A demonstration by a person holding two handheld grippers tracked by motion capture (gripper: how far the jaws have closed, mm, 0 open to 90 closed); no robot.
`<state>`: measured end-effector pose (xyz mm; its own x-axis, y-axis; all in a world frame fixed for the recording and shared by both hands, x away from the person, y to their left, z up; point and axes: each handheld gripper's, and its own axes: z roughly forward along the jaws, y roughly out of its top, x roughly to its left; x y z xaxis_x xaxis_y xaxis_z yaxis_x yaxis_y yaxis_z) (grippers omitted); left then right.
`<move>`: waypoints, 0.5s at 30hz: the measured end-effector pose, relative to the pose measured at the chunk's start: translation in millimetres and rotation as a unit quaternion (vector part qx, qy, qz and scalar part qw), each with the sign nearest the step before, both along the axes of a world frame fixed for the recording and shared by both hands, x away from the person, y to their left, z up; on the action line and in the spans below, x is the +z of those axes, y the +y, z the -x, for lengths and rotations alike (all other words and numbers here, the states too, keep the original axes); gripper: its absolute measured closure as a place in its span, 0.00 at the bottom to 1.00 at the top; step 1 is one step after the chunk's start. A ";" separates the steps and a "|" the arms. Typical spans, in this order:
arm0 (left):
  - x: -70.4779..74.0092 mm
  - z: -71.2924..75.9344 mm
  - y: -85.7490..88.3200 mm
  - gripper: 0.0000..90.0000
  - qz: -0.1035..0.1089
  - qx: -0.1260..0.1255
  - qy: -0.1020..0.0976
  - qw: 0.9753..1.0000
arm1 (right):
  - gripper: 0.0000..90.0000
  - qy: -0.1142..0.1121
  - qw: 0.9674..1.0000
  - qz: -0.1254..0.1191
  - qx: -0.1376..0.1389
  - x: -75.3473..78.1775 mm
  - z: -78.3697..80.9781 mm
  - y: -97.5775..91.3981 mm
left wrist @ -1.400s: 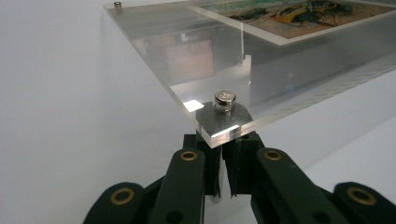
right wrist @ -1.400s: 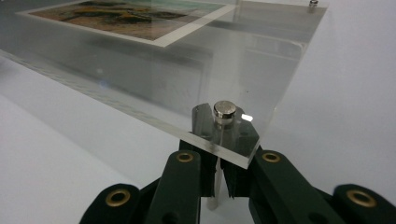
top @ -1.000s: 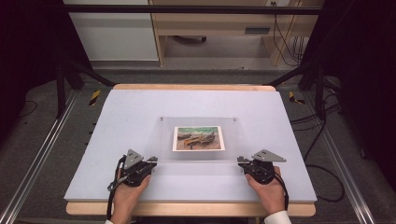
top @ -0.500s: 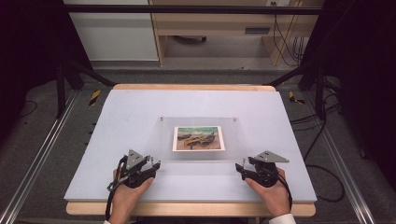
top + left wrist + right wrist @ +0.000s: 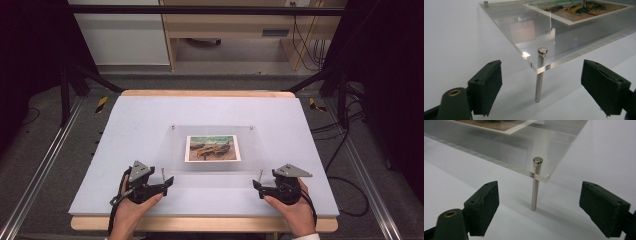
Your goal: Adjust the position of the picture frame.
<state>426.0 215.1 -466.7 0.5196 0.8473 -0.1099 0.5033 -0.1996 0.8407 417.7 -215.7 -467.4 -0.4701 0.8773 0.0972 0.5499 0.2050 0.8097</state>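
Acrylic panel with its print sits mid-frame on the bench, raised on corner pins; both claws, left and right, have just been opening, nothing between them, each facing a near pin, grasp apparently pending.

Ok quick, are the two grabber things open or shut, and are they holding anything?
Left gripper: jaws just opened, holding nothing.
Right gripper: jaws just opened, holding nothing.

Clear glossy acrylic plate, smooth w/ reflections. Polished metal pins. Paper print, matt. Table matt white, wood edge. Black matt rubber-like pads.
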 end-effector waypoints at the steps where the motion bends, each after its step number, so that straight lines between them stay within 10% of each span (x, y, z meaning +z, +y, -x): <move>1: 0.8 -0.3 0.2 0.17 0.006 -0.003 0.000 1.000 | 0.17 0.000 1.000 -0.001 -0.001 0.6 0.7 -0.2; 15: 16.6 0.6 6.3 0.09 0.030 -0.022 -0.022 0.999 | 0.13 -0.015 1.000 -0.025 -0.009 17.7 7.7 -3.5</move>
